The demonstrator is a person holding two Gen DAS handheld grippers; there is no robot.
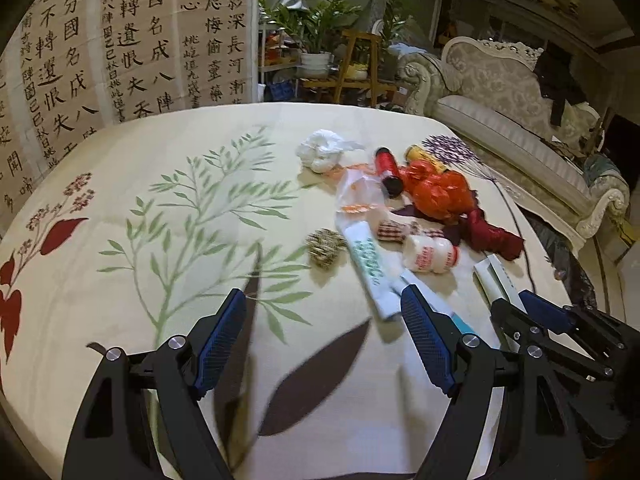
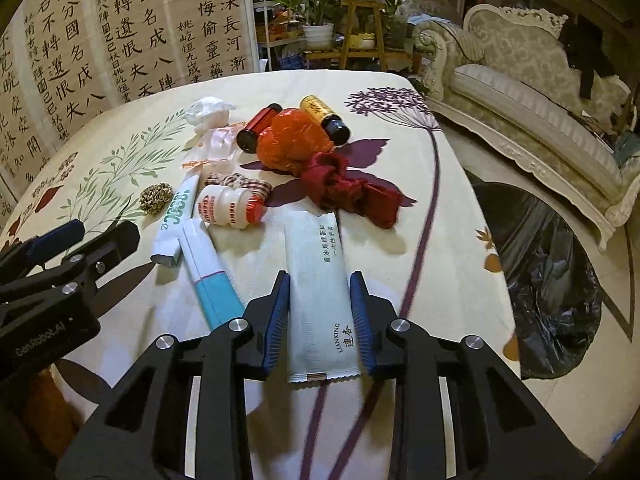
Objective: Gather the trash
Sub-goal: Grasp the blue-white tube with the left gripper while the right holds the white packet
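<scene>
Trash lies on a floral tablecloth (image 2: pixel 460 216). My right gripper (image 2: pixel 320 292) is shut on a pale blue-white sachet (image 2: pixel 320 280), pads on both its long edges. It also shows in the left wrist view (image 1: pixel 532 304). My left gripper (image 1: pixel 324 312) is open and empty above the cloth, just short of a white-green tube (image 1: pixel 370 270). Beyond lie a white-blue tube (image 2: pixel 208 272), a small white bottle (image 2: pixel 230 208), an orange plastic bag (image 2: pixel 296 140), a dark red cloth (image 2: pixel 352 192), a red bottle (image 2: pixel 256 128), a yellow bottle (image 2: pixel 324 118), a crumpled tissue (image 2: pixel 210 114) and a woven ball (image 2: pixel 155 197).
A black trash bag (image 2: pixel 540 280) stands open on the floor right of the table. A pale sofa (image 2: pixel 540 92) is beyond it. A calligraphy screen (image 2: pixel 100 40) and potted plants (image 2: pixel 320 12) stand behind the table.
</scene>
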